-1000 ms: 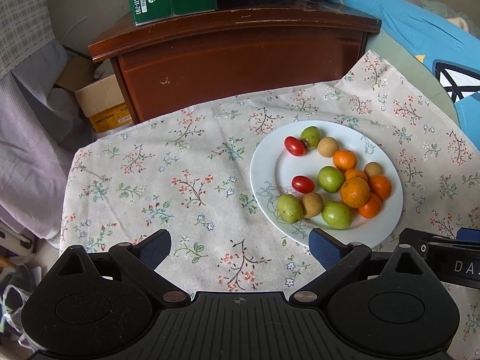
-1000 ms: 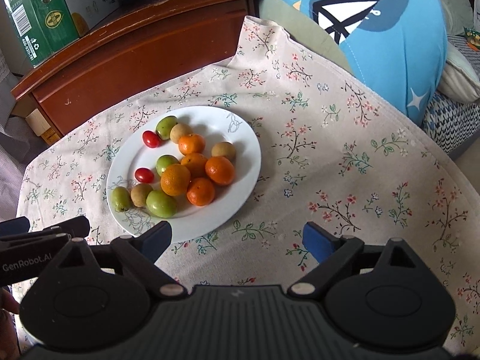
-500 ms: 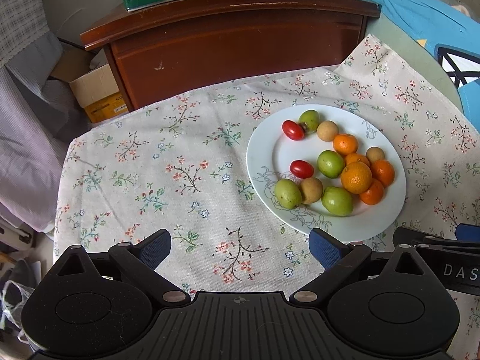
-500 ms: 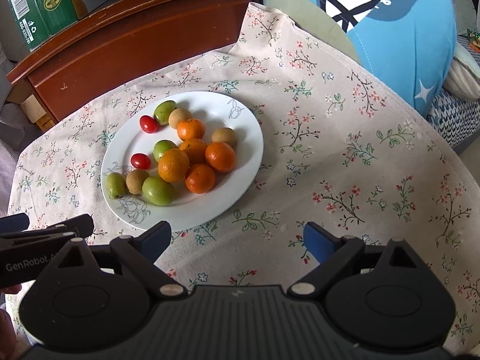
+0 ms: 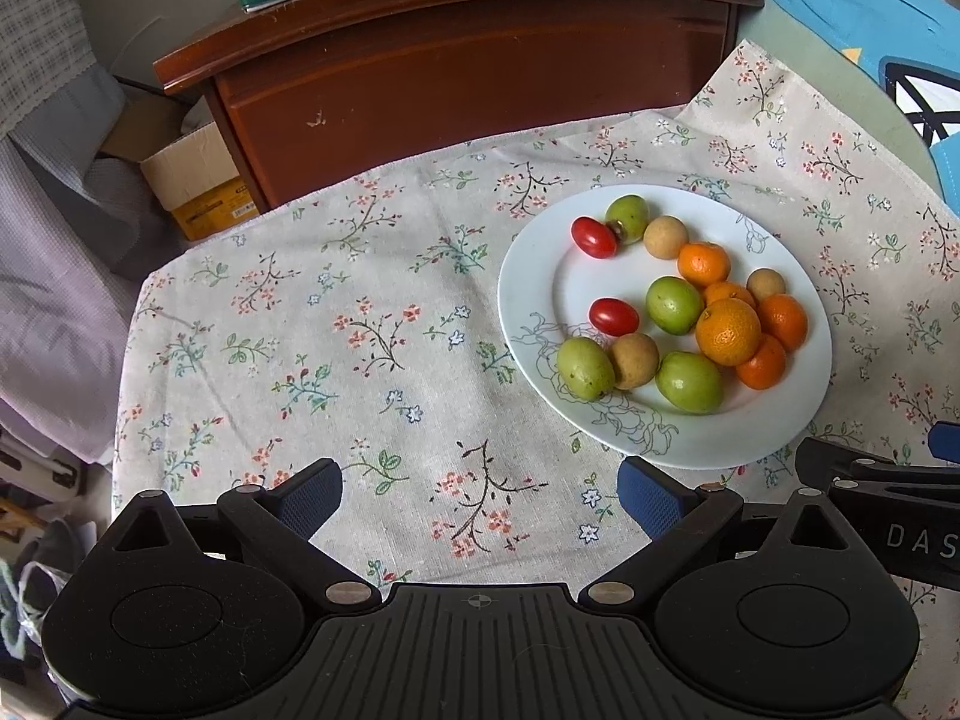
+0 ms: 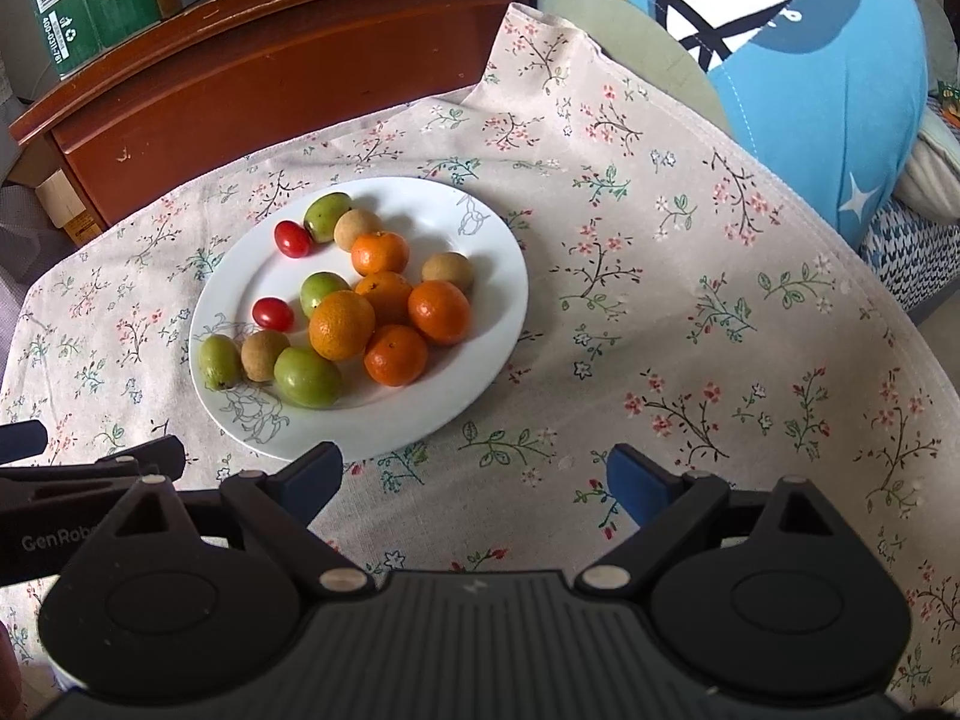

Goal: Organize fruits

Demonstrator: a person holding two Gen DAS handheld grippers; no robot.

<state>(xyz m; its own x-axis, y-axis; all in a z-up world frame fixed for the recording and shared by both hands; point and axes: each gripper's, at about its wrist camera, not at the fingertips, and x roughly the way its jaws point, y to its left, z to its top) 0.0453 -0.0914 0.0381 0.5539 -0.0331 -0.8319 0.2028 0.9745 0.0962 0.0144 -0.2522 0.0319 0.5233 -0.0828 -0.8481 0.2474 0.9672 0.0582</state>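
Where floral tablecloth [image 5: 372, 324] ends, wooden cabinet [image 5: 468, 60] stands.

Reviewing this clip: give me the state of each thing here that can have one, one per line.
Left hand-held gripper: open, empty, over the cloth.
Right hand-held gripper: open, empty, at the plate's near rim.
White plate: flat on the cloth, holding all the fruit.
Fruits: mixed, unsorted.
Floral cloth: spread out, slightly wrinkled.
Cardboard box: flap open.

White plate [image 5: 522, 306] with orange, green, red fruit; floral tablecloth [image 5: 336, 324].
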